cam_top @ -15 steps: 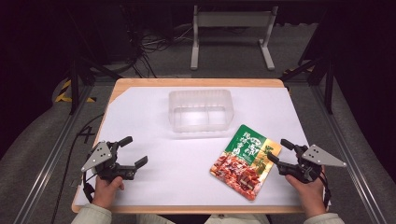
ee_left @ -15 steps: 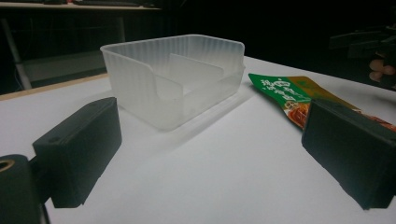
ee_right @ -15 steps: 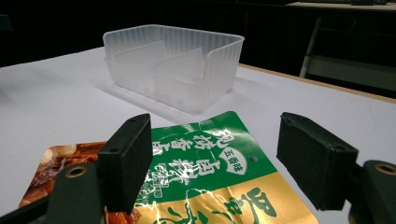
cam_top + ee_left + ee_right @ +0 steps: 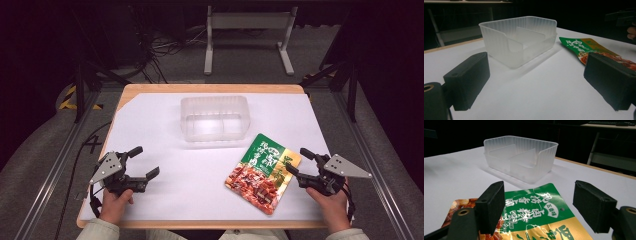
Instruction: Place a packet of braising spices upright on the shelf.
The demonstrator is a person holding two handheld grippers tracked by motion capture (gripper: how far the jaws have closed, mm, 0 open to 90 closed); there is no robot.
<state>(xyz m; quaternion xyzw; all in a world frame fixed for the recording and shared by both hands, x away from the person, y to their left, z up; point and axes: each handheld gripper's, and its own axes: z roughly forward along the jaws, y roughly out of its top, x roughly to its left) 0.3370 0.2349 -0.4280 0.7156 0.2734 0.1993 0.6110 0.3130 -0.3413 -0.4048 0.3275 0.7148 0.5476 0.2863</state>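
Two hand-held grippers, one food pouch and one clear plastic container lie on one white-covered table (image 4: pixel 165 200).

Left gripper (image 4: pixel 143 162): jaws spread wide, holding nothing, resting low over bare table at the near left corner. In the left gripper view its two black pads (image 4: pixel 467 80) frame the container ahead and the pouch off to its right, well apart from it.

Right gripper (image 4: pixel 299 161): jaws likewise parted and empty, its tips just beside the right edge of the pouch (image 4: pixel 263 172). In the right gripper view the pouch lies directly ahead, between and beneath the two pads (image 4: pixel 491 206); whether the lower jaw touches the foil cannot be told from these views.

Pouch: one flat packet, green and gold at the far end with a printed food photograph at the near end. Its near portion is cut off by the frame and partly covered by the left pad in the right gripper view. The printed characters are too small to read with confidence.

Container (image 4: pixel 214 118): one translucent ribbed tub standing upright beyond both grippers. One inner divider shows, splitting it into apparently two compartments. Its floor is hard to make out through the frosted walls.
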